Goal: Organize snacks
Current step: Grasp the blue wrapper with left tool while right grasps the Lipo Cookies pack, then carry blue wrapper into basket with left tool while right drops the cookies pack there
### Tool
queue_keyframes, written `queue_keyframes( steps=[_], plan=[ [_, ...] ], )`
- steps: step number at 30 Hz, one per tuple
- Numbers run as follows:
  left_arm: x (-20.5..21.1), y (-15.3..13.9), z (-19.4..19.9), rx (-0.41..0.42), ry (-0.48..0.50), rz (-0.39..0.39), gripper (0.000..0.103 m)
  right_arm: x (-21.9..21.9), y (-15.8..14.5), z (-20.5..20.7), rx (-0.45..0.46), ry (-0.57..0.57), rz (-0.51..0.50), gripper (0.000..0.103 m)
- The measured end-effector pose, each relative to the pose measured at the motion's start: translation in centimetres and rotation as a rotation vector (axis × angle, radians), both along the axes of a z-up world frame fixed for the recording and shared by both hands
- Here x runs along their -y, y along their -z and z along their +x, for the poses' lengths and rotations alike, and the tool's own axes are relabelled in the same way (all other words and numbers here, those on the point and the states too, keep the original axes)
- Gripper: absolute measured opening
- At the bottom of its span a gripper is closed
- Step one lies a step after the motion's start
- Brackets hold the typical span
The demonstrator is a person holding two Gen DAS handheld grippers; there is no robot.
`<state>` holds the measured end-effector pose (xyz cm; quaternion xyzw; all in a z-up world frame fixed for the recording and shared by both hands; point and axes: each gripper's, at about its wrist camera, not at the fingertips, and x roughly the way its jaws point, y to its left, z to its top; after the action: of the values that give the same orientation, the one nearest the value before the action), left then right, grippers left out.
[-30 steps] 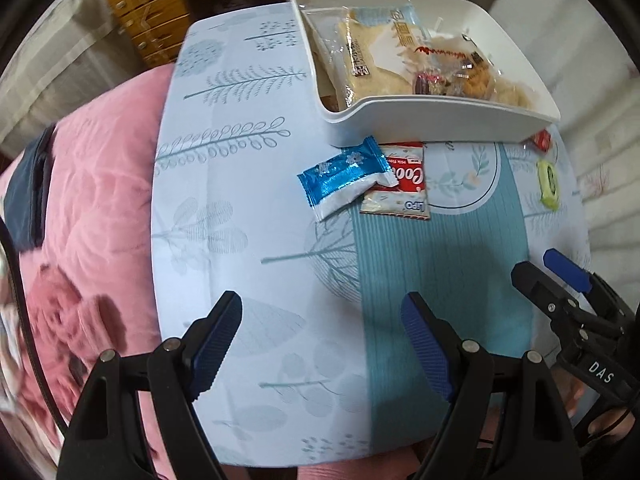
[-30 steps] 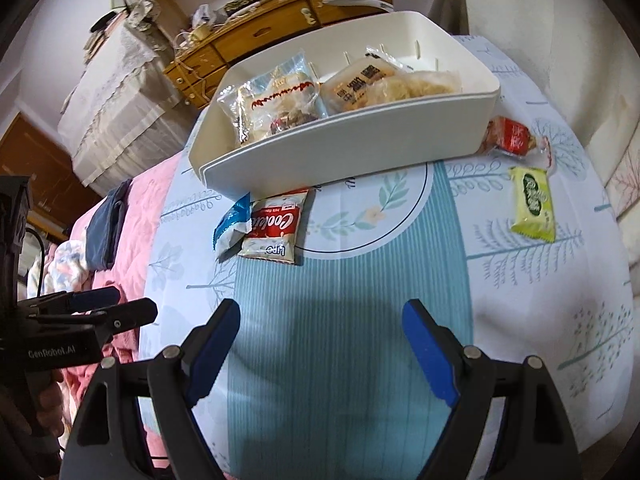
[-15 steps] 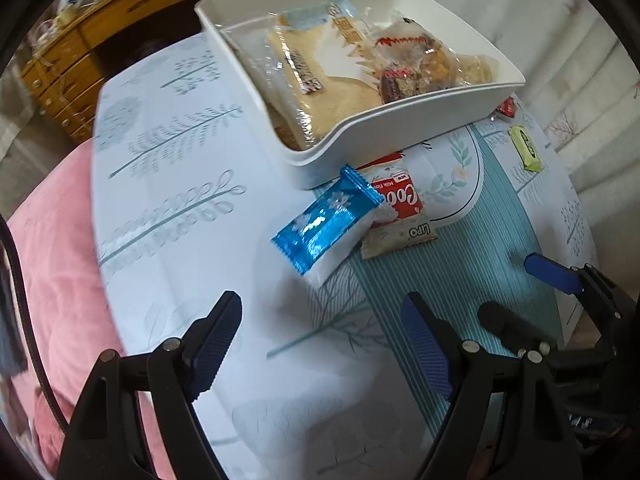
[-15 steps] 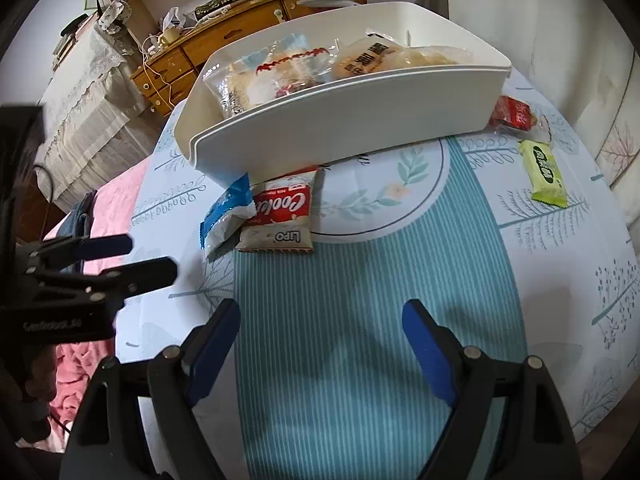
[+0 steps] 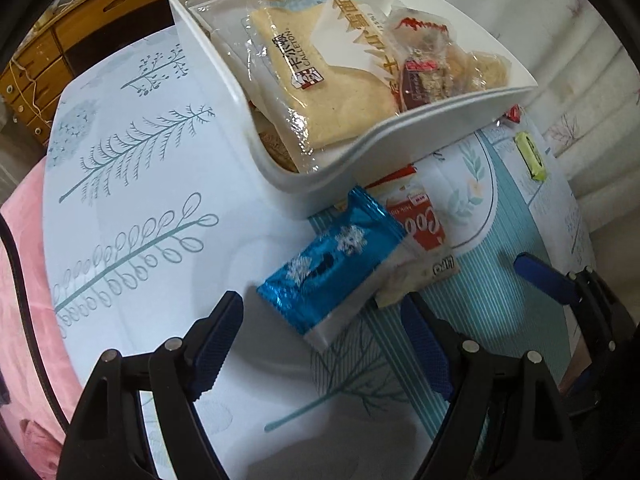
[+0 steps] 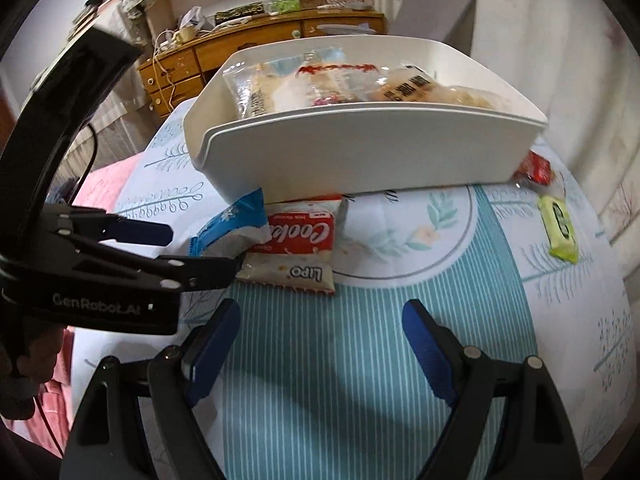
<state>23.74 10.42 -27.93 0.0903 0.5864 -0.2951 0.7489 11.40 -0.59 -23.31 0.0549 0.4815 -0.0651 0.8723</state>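
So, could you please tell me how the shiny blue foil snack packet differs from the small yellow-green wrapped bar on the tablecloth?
The shiny blue foil snack packet lies by the white bin, overlapping the red-and-white cookie pack; the small yellow-green wrapped bar lies alone, apart. The blue packet looks larger. The blue one sits just ahead of the open left gripper; the bar is near neither. Both are still outside the bin.
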Motion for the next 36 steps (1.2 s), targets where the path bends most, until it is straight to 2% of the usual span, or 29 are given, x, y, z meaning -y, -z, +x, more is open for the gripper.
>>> queue_keyframes(
  steps=[7, 13, 16, 17, 19, 31, 36],
  plan=[
    [1.2, 0.8, 0.3, 0.011, -0.003, -0.045, 0.069, -0.8, 1.0, 1.2, 0.014, -0.025, -0.040, 0.084],
    [0.8, 0.8, 0.5, 0.021, -0.017, -0.096, 0.061, -1.2, 1.9, 2.3, 0.012, -0.035, -0.033, 0.084],
    [0.1, 0.6, 0.6, 0.030, -0.025, -0.114, 0.053, -1.4, 2.1, 2.9, 0.022, -0.042, -0.032, 0.084],
    [-0.1, 0.5, 0.5, 0.033, -0.022, -0.128, 0.044, -1.5, 2.3, 3.1, 0.024, -0.046, -0.029, 0.084],
    [-0.5, 0.1, 0.5, 0.039, -0.017, -0.138, 0.039, -1.8, 2.5, 3.6, 0.027, -0.051, -0.032, 0.084],
    [-3.5, -0.5, 0.4, 0.027, -0.048, -0.147, 0.035, -2.6, 3.4, 6.0, 0.020, -0.046, -0.019, 0.083],
    [-4.4, -0.7, 0.4, 0.021, -0.080, -0.146, 0.035, -2.1, 3.5, 6.1, 0.024, -0.021, -0.019, 0.065]
  ],
)
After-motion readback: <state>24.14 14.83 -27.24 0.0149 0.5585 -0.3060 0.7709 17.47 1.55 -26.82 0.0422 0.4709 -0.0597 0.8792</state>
